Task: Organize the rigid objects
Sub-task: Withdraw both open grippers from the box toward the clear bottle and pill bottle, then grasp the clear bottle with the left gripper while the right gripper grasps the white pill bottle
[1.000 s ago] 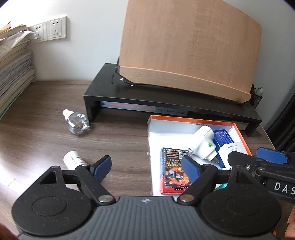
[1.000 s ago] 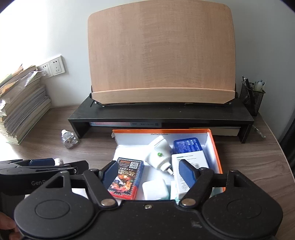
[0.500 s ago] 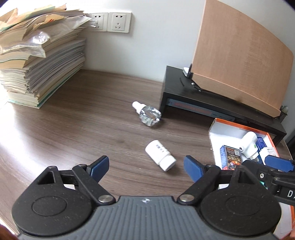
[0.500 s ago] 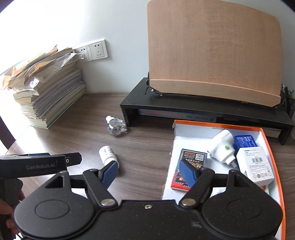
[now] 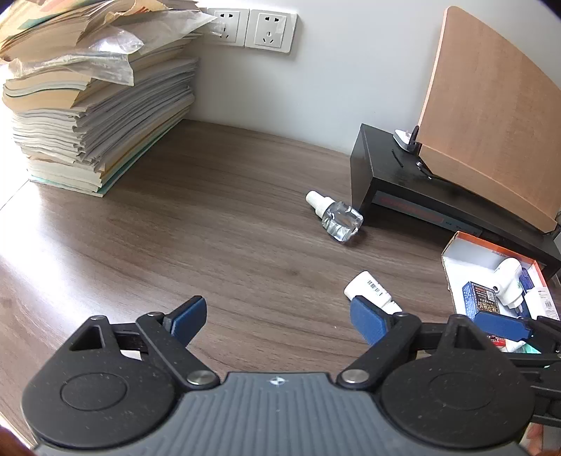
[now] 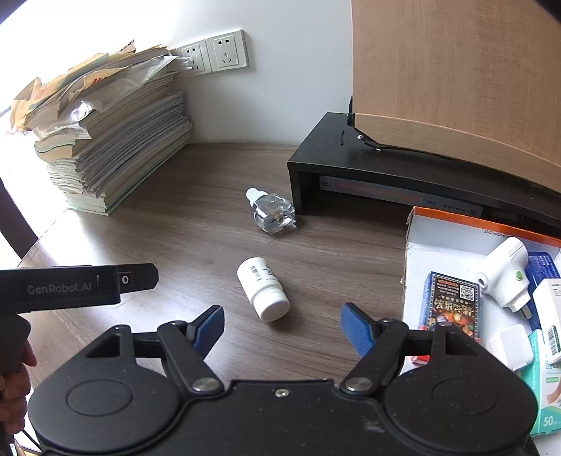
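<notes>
A white pill bottle (image 6: pixel 263 294) lies on its side on the wooden desk, just beyond my open, empty right gripper (image 6: pixel 282 324). In the left wrist view the bottle (image 5: pixel 371 293) lies partly behind the right fingertip of my open, empty left gripper (image 5: pixel 278 317). A small clear bottle with a white cap (image 6: pixel 270 209) (image 5: pixel 335 214) lies farther back by the black stand. An orange-rimmed white box (image 6: pixel 417 224) (image 5: pixel 455 242) on the right holds a white plug adapter (image 6: pixel 505 277), a dark card pack (image 6: pixel 452 305) and several small cartons.
A black monitor stand (image 6: pixel 385 165) (image 5: pixel 403 172) carries a tilted wooden board (image 6: pixel 455 70). A tall stack of books and papers (image 5: pixel 94 105) (image 6: pixel 112 129) stands at the back left under wall sockets (image 5: pixel 256 29). The left gripper's body (image 6: pixel 77 286) shows at the left.
Both grippers have swung left, away from the box and towards the two bottles on the desk. Both stayed open. The white pill bottle now lies just in front of the right gripper.
</notes>
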Motion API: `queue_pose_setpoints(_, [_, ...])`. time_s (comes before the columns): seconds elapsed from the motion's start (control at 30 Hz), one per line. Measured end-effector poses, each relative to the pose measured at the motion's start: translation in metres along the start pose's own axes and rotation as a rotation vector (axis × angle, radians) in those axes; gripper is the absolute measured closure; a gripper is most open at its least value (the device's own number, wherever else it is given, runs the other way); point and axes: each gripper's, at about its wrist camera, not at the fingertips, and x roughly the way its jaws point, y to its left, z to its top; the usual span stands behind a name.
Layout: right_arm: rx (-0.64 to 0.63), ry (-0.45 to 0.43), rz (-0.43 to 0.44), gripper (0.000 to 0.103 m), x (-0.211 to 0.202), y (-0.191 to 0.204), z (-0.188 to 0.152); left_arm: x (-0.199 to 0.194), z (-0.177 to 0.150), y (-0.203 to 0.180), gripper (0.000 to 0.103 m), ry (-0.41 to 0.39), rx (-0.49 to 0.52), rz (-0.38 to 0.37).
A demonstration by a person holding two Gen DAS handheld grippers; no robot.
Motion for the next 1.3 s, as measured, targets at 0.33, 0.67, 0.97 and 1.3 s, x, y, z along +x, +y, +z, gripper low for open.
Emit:
queue_pose_setpoints(0.33, [-0.011,0.033,0.001,0.016,0.03,0.015,0.009,0.017,0.014,0.011,0.01,0.005,0.012,-0.011])
queue_pose_setpoints(0.67, [0.025,0.036,-0.022,0.016,0.036,0.012,0.011,0.062,0.036,-0.009,0.004,0.007,0.119,-0.121])
queue_pose_setpoints(0.97, [0.085,0.018,-0.057,0.016,0.025,0.003,0.003,0.124,0.055,-0.042,0.0,-0.05,0.393,-0.235])
queue_pose_setpoints(1.3, [0.154,0.004,-0.11,0.016,0.02,-0.012,-0.011,0.17,0.061,-0.05,0.002,-0.08,0.542,-0.318])
